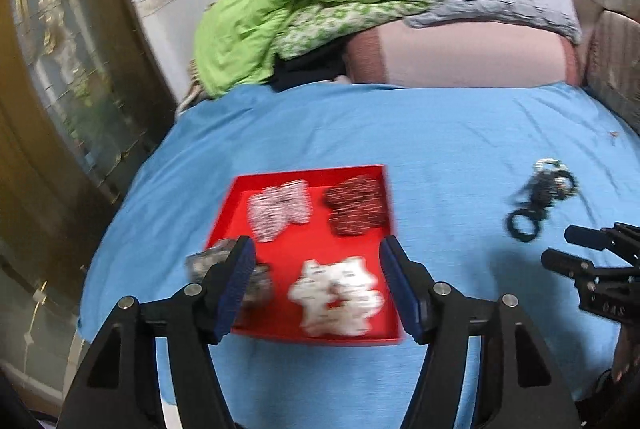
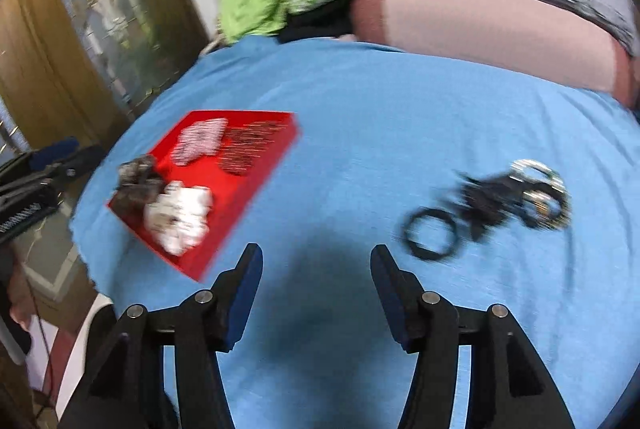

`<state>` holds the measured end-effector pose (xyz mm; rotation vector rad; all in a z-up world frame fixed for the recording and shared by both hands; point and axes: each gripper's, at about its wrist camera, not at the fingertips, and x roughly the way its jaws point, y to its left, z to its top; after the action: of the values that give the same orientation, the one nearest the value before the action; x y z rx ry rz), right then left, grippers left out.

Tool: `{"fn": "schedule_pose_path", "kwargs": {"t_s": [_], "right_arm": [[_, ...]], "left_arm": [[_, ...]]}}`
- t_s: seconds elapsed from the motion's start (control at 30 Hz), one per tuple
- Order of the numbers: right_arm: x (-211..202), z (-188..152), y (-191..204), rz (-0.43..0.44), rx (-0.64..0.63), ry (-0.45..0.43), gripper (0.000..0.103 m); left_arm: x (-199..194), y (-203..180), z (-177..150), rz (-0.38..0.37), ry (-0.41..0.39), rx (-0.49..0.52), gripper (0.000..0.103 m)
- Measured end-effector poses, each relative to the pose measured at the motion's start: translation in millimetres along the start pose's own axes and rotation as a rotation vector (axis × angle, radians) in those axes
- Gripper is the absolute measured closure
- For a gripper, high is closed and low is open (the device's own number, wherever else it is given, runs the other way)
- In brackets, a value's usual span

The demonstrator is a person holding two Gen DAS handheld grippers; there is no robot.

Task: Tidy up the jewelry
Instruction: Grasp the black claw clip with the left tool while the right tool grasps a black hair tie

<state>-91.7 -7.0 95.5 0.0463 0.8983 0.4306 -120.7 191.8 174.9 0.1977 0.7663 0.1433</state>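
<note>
With both the left gripper (image 1: 318,257) and right gripper (image 2: 316,265) spread wide and empty, the tangled jewelry (image 2: 516,193), lying right of the red tray (image 1: 298,249), may snag and drag when lifted.

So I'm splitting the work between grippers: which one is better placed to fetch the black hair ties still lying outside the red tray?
Right. The right gripper is open, and the black hair ties lie just beyond its right finger. The left gripper hovers open over the red tray, farther away.
</note>
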Motion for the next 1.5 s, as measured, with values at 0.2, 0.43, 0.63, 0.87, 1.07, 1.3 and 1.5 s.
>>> {"fn": "schedule_pose_path", "kwargs": {"t_s": [0.2, 0.43, 0.63, 0.87, 1.07, 1.3, 1.5], "right_arm": [[-28.2, -19.3, -90.2, -0.116, 0.149, -0.015, 0.042], [-40.7, -20.8, -163.5, -0.204, 0.260, -0.045, 0.042], [-28.7, -17.5, -189.0, -0.201, 0.299, -0.047, 0.042], [-17.0, -5.2, -204.5, -0.152, 0.317, -0.058, 0.042], [-3.2, 9.2, -209.3, -0.137, 0.273, -0.056, 0.042], [21.2, 30.1, -211.0, -0.067, 0.232, -0.050, 0.072], [41.8, 33.2, -215.3, -0.011, 0.232, -0.016, 0.077]], "left_arm": [[5.6, -58.0, 7.7, -0.125, 0.018, 0.047, 0.039], [30.7, -124.9, 18.1, -0.237, 0.055, 0.104, 0.039], [52.0, -163.6, 30.3, -0.338, 0.106, 0.089, 0.039], [77.3, -226.7, 60.3, -0.443, 0.124, 0.230, 0.034], [115.8, -268.5, 71.9, -0.495, 0.201, 0.308, 0.034], [149.1, -283.8, 66.1, -0.494, 0.258, 0.356, 0.034], [168.0, -285.1, 63.2, -0.535, 0.291, 0.336, 0.036]]}}
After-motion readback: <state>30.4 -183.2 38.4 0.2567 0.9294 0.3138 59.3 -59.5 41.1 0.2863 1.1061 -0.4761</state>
